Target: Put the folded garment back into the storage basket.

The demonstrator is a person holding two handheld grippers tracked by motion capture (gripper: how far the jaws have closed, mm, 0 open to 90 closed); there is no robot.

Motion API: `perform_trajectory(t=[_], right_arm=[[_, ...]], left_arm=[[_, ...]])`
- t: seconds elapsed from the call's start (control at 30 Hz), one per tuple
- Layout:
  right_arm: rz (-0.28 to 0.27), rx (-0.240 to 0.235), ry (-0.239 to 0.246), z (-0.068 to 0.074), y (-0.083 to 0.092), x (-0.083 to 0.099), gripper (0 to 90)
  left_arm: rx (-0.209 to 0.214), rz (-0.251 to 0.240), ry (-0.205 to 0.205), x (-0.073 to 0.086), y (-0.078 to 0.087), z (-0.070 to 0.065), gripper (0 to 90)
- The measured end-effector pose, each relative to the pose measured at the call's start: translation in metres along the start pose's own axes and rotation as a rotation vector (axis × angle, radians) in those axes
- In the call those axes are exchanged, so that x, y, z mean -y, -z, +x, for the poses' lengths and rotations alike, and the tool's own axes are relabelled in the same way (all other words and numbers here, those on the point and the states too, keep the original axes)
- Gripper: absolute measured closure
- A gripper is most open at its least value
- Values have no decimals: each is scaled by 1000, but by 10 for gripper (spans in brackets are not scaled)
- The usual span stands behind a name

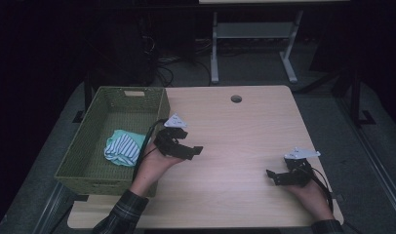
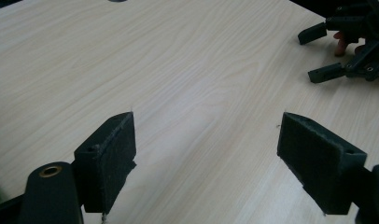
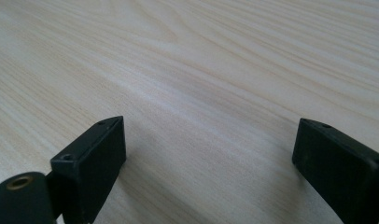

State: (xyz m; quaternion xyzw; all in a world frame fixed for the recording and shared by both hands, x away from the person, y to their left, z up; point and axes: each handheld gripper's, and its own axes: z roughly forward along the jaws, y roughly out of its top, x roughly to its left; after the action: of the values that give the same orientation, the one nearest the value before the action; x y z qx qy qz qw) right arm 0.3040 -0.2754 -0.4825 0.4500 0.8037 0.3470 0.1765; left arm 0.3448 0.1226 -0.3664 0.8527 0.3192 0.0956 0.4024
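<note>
Left gripper jaws wide apart, empty, over table; right gripper same.

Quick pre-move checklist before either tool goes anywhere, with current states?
1. Left tool open and holding nothing: ok, bare wood shows between its jaws in the left gripper view.
2. Right tool open and holding nothing: ok.
3. Striped cloth lying inside the green basket: ok.
4. Tabletop between the tools free of objects: ok.
5. Tools apart from each other: ok, a wide gap in the high view.
6. More items under the cloth: cannot tell.
</note>
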Motion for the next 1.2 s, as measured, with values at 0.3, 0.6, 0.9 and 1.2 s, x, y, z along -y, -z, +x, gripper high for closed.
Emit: perform_trajectory(t=[0.3,0.6,0.9,1.2], right_arm=[[0,-2,2,0,0,0,92],[0,-4,5,0,0,0,92],[1,-6,7,0,0,0,91],[0,-5,5,0,0,0,92]], left_arm=[[-19,39,-11,18,-33,-10,178],[-34,75,-37,41,-59,-12,174],[-81,126,-77,62,-82,-12,166],[-79,100,-68,69,-85,-10,142]])
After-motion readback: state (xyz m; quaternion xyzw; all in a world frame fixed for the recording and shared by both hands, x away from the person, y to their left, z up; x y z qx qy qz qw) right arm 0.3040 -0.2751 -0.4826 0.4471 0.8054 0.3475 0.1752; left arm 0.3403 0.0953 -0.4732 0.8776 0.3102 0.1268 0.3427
